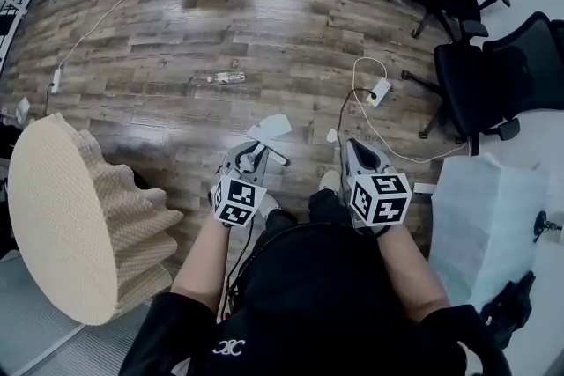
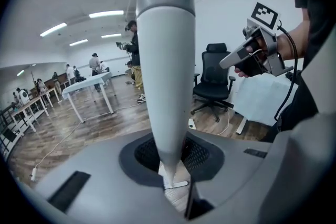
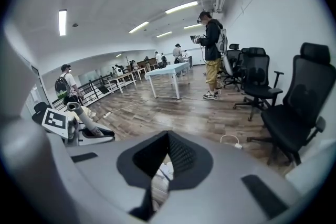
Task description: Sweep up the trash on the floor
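On the floor [image 1: 176, 31] ahead, a plastic bottle [image 1: 229, 77] lies unswept, well apart from me; my left claw [image 1: 250, 158] clamps a pale grey handle [image 2: 168, 60]; my right claw [image 1: 358, 147] is closed on nothing; I judge that sweeping has not begun.

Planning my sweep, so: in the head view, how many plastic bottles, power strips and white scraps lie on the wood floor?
Plastic bottles: 1
Power strips: 2
White scraps: 2
Total: 5
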The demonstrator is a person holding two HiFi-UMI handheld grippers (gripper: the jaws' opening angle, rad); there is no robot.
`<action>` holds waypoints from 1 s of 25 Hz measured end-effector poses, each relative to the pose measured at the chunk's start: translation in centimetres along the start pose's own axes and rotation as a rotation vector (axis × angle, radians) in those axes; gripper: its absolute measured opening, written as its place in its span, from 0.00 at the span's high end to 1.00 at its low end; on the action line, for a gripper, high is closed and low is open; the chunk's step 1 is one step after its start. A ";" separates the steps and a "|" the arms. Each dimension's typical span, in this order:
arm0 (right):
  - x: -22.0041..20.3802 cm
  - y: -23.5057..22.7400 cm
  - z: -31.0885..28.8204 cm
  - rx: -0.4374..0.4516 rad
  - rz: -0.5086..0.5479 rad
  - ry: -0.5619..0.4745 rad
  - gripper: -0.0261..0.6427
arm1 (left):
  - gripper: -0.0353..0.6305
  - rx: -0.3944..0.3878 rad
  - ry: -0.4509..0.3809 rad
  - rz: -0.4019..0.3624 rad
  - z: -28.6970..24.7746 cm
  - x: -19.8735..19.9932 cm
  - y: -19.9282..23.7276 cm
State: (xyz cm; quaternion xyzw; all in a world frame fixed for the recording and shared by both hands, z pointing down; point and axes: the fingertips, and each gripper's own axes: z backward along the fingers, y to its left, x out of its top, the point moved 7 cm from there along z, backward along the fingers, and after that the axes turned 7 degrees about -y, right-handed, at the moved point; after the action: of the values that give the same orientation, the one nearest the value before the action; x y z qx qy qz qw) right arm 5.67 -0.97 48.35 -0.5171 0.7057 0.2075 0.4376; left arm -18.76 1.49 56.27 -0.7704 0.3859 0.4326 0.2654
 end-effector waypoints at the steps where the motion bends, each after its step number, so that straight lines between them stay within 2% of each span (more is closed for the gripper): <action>1: 0.2 -0.4 0.1 -0.003 -0.014 -0.003 0.94 | 0.85 -0.011 -0.004 0.006 -0.1 0.5 -0.1; 5: 1.1 -2.7 0.3 -0.025 -0.097 -0.017 0.94 | 0.85 -0.048 -0.040 0.014 -0.7 3.4 -0.9; 9: 1.4 -5.2 0.6 -0.065 -0.122 -0.030 0.94 | 0.85 -0.084 -0.082 0.014 -2.3 6.5 -2.2; 15: 0.7 -9.4 1.4 -0.129 -0.160 -0.024 0.94 | 0.85 -0.196 -0.108 -0.032 -6.5 10.8 -5.5; 19: -0.5 -13.0 1.8 -0.173 -0.195 -0.011 0.94 | 0.85 -0.292 -0.115 -0.095 -9.1 12.5 -9.1; 22: -1.2 -15.9 2.2 -0.199 -0.231 0.002 0.94 | 0.85 -0.355 -0.141 -0.172 -10.1 13.4 -12.1; 25: -1.6 -18.7 2.4 -0.215 -0.262 0.008 0.94 | 0.85 -0.406 -0.128 -0.252 -11.1 13.5 -14.9</action>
State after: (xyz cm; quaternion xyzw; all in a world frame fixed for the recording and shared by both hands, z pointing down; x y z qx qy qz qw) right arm 23.79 -5.40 51.42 -0.6494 0.6078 0.2207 0.4002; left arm 3.05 -3.34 51.03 -0.8210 0.1741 0.5128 0.1808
